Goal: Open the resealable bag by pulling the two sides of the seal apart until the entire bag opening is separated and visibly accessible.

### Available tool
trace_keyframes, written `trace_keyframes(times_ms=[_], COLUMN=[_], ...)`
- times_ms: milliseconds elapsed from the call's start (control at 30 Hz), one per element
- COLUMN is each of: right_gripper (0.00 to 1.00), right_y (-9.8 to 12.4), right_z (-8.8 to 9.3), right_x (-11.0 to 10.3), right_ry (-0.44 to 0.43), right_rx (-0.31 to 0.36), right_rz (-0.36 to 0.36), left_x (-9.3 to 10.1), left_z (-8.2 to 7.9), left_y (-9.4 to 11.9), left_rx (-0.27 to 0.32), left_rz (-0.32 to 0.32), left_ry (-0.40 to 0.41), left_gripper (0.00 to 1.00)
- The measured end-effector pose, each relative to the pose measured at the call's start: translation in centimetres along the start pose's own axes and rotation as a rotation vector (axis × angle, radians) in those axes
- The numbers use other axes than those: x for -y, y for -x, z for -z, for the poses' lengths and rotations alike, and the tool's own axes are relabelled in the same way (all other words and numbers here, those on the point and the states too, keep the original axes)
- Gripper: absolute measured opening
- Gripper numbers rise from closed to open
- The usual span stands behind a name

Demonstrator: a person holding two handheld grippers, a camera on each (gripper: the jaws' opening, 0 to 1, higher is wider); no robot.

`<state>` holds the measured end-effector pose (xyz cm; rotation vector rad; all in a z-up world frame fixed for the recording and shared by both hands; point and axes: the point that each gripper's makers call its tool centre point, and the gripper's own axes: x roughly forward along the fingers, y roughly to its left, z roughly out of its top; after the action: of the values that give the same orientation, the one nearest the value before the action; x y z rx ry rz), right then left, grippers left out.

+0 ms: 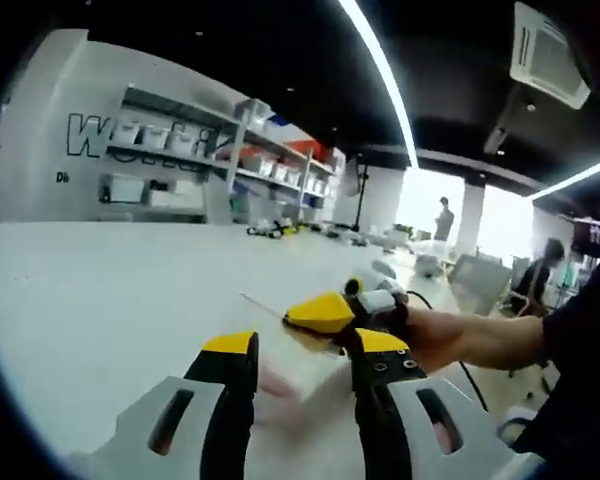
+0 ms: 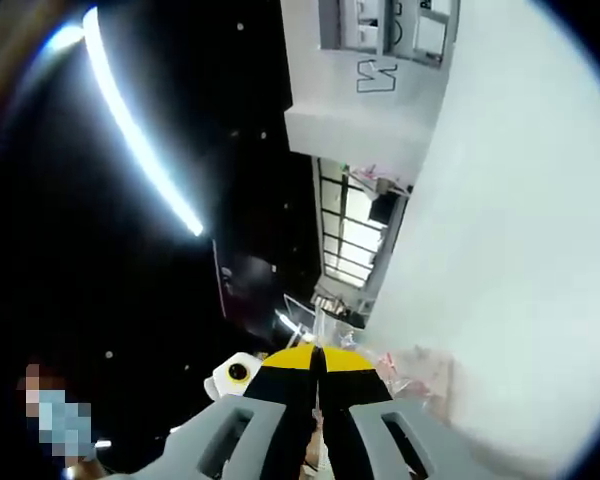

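Resealable bag (image 1: 280,385) blurred between left gripper's (image 1: 305,345) parted jaws.

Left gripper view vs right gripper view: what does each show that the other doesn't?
Left gripper view: left claw open, right claw reaching in with a hand behind it, people far back. Right gripper view: the right claw's jaws closed on the clear bag. Both: white table, shelving wall, ceiling light strip.

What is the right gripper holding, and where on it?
The right gripper is shut on the clear resealable bag, pinching a thin edge of it, apparently near the seal; the exact spot is too blurred to tell.
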<state>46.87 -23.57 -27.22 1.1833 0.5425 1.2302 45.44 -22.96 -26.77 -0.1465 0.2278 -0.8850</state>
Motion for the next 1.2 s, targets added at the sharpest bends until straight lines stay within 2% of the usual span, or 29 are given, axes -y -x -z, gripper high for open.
trace_keyframes(times_ms=[233,367,533,633,967,1200], right_gripper=[0.00,0.00,0.00,0.00,0.00,0.00], right_y=[0.0,-0.1,-0.1,-0.2,-0.2,-0.2], right_z=[0.5,0.5,0.9,1.0,0.9,0.9], right_x=[-0.1,0.0,-0.1,-0.1,-0.1,0.0], right_ry=[0.036,0.056,0.080,0.087,0.092,0.093], right_rx=[-0.010,-0.018,-0.030,-0.036,-0.035,-0.037], right_rz=[0.010,0.012,0.015,0.015,0.011,0.008], left_x=[0.5,0.3,0.9,0.8,1.0,0.8], left_z=[0.4,1.3,1.8,1.9,2.0,2.0], left_y=[-0.1,0.1,0.3,0.3,0.2,0.1], left_rx=[-0.058,-0.128,-0.181,-0.200,-0.212,-0.223], left_rz=[0.024,0.030,0.066,0.066,0.075,0.084], left_ry=[0.073,0.105,0.162,0.158,0.175,0.207], left_gripper=[0.31,0.28,0.26,0.26,0.26,0.21])
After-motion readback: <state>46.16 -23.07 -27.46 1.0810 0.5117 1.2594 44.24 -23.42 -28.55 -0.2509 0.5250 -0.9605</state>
